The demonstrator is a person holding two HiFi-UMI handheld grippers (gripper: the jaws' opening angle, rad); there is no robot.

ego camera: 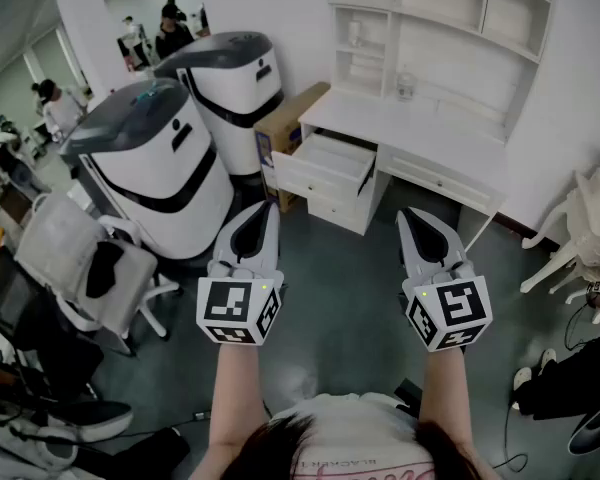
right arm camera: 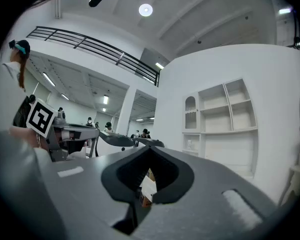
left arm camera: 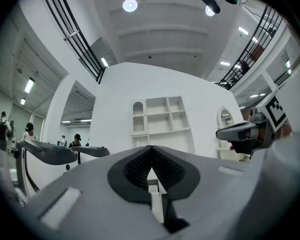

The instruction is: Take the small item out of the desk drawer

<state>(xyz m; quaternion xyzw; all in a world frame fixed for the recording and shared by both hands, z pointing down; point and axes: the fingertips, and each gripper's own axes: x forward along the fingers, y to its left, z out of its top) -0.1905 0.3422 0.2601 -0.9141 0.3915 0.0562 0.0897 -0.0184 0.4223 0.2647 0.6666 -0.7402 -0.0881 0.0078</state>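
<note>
The white desk (ego camera: 420, 128) stands across the floor with its upper drawer (ego camera: 325, 166) pulled open; from here I cannot make out any small item inside it. Both grippers are held side by side at waist height, pointing toward the desk and well short of it. My left gripper (ego camera: 268, 206) has its jaws together with nothing between them, as the left gripper view shows (left arm camera: 151, 148). My right gripper (ego camera: 405, 213) is likewise shut and empty (right arm camera: 149, 146). Each gripper appears at the edge of the other's view.
Two big white-and-grey machines (ego camera: 160, 163) (ego camera: 235, 78) stand left of the desk, with a cardboard box (ego camera: 285, 128) between them and the drawer. An office chair (ego camera: 80, 258) sits at left, a white chair (ego camera: 580, 228) at right. A shelf hutch (ego camera: 440, 18) tops the desk. Several people stand far left.
</note>
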